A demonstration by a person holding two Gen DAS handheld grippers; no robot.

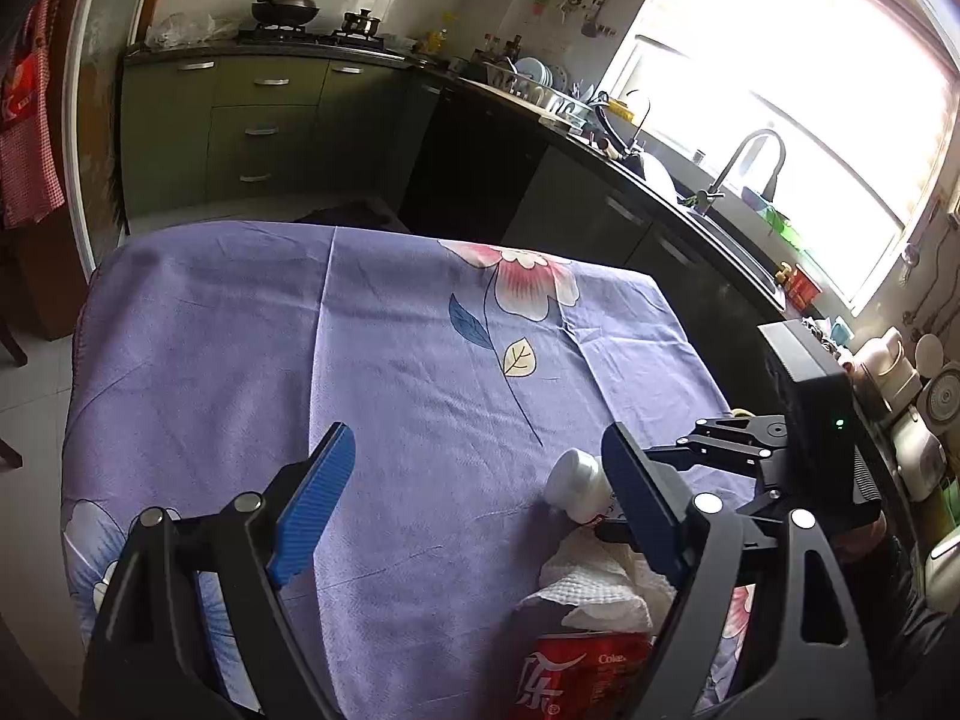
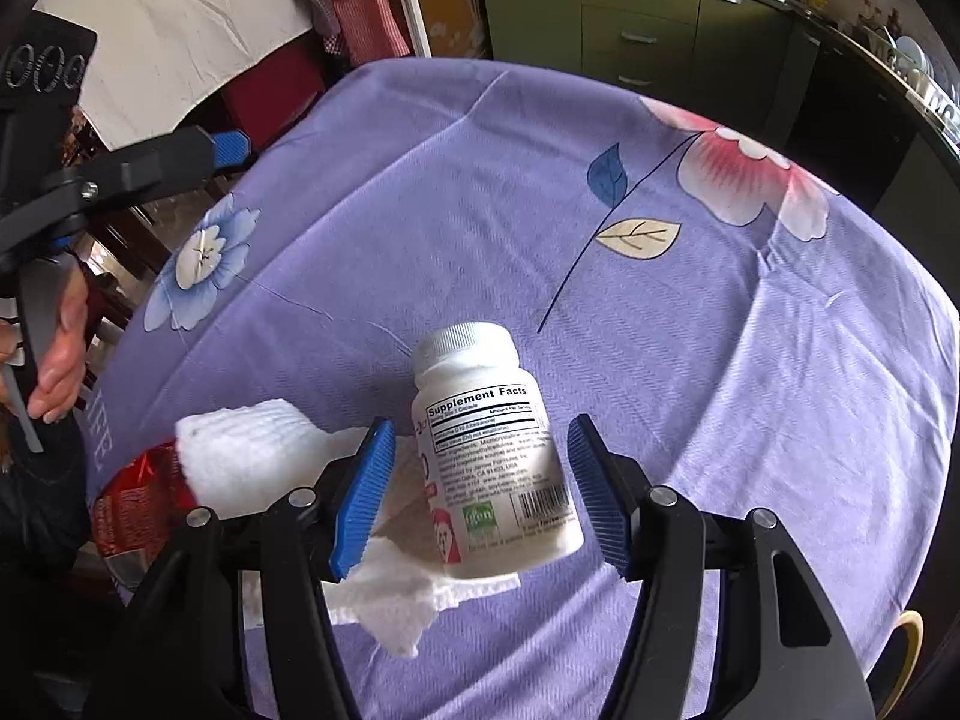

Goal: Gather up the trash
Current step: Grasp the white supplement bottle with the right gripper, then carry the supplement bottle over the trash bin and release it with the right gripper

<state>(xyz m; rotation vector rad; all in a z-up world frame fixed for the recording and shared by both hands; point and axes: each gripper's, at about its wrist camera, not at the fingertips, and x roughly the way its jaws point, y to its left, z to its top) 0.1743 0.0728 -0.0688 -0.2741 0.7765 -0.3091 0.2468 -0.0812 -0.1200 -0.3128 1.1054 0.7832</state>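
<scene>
A white supplement bottle (image 2: 492, 450) lies on its side, partly on a crumpled white paper towel (image 2: 252, 456), on the purple flowered tablecloth (image 2: 480, 210). My right gripper (image 2: 480, 423) is open around the bottle, with a gap showing on each side of it. A red Coke can (image 2: 138, 504) lies beside the towel at the table's near edge. In the left wrist view my left gripper (image 1: 477, 444) hangs open above the cloth with nothing gripped. The bottle (image 1: 576, 483), towel (image 1: 594, 588) and can (image 1: 576, 678) sit by its right finger, which hides part of them.
Green cabinets (image 1: 264, 120) and a stove line the far wall. A dark counter with a sink and tap (image 1: 750, 162) runs along the right under a bright window. A person's hand (image 2: 60, 348) holds the left gripper at the table's left edge. Chairs stand there.
</scene>
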